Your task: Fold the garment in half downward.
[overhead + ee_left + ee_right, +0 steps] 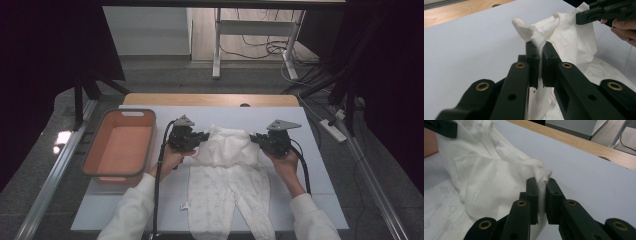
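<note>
While I look down from the high view, I see an orange basket [119, 146] at the left of the counter [300, 165], and its inside looks bare, with nothing lying in it. Just right of it, my left gripper [203, 135] sits at the left edge of a white baby garment [227, 175], and my right gripper [253, 137] sits at the garment's right edge. The garment's upper part is bunched up between the 2 grippers, while its 2 legs lie flat on the counter, running toward me. A small white tag [185, 205] lies on the counter beside the left leg. Nothing stands between the basket and the garment except my left hand [170, 159] and its cable. Beyond the counter I see a floor with loose cables [260, 50] and a frame on legs.

From the left gripper view, the jaws are clenched on a fold of the white baby garment [571, 40], with the cloth squeezed between them and a twisted bit poking up above the tips. My right gripper [580, 18] holds the far side of the same lifted cloth.

From the right gripper view, the jaws are pinched on another fold of the garment [489, 177], its edge peeking over the tips. A ribbed hem runs across the raised cloth, and the basket's orange wall [429, 143] shows at the left edge.
</note>
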A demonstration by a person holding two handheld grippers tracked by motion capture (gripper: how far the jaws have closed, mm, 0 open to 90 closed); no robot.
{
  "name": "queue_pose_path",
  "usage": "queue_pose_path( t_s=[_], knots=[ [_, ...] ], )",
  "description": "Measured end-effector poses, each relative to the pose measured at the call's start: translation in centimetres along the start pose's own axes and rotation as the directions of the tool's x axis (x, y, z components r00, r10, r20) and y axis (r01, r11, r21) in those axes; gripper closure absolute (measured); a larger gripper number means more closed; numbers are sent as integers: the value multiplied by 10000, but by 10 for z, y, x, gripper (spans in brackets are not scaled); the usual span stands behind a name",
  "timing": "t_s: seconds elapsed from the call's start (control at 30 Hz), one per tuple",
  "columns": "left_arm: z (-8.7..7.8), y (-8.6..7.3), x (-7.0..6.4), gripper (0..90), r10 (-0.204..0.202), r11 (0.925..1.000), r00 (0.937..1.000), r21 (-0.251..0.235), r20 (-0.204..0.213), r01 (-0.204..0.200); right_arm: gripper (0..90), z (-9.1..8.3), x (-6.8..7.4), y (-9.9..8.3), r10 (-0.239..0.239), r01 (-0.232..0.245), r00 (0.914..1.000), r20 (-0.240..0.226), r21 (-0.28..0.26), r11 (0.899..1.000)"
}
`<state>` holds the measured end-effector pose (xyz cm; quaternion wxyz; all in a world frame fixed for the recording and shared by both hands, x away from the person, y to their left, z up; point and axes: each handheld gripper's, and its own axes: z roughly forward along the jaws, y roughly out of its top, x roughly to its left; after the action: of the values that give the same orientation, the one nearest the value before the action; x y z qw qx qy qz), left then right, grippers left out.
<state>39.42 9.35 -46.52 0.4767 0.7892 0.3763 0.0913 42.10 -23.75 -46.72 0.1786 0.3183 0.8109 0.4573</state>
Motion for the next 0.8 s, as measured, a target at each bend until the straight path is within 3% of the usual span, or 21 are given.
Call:
queue_pose_path(
  t_s=[0.8],
  knots=[
    [-2, -19, -14, 849, -120, 9996, 9999, 255, 2, 120, 821, -6, 15, -10, 48, -41, 9996, -285, 255, 9997]
  ],
)
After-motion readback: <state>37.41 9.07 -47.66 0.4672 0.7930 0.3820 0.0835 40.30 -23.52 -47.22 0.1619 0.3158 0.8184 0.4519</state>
